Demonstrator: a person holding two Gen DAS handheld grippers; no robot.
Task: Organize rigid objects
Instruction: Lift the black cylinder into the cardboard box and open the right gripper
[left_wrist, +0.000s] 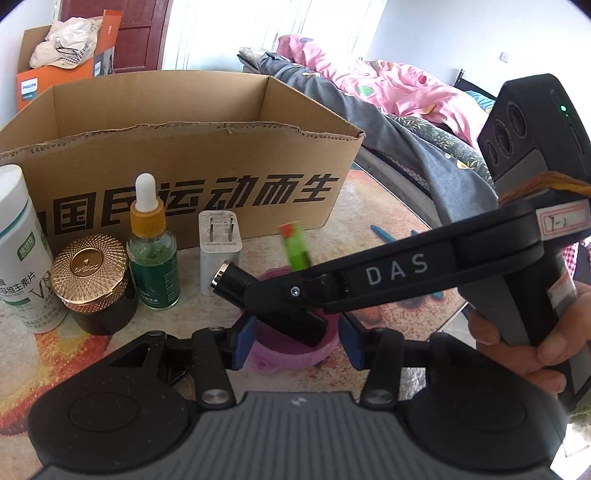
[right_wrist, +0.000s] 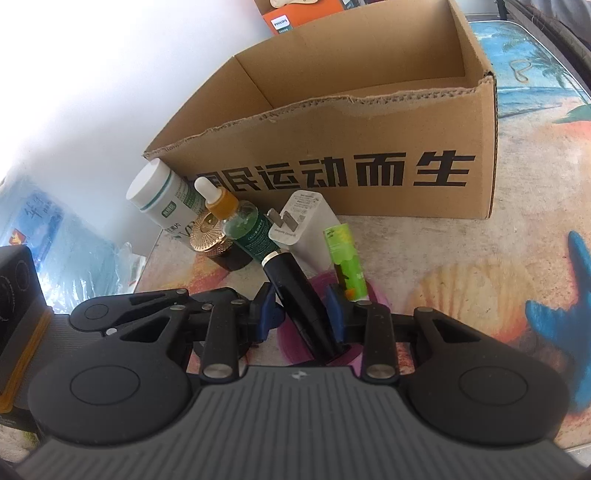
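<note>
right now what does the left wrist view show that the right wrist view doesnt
Only the left wrist view: the bed with pink bedding, the right gripper seen from the side, and the hand holding it. Only the right wrist view: blue starfish print on the table mat. Both: cardboard box, dropper bottle, white charger, black cylinder, purple cup.
</note>
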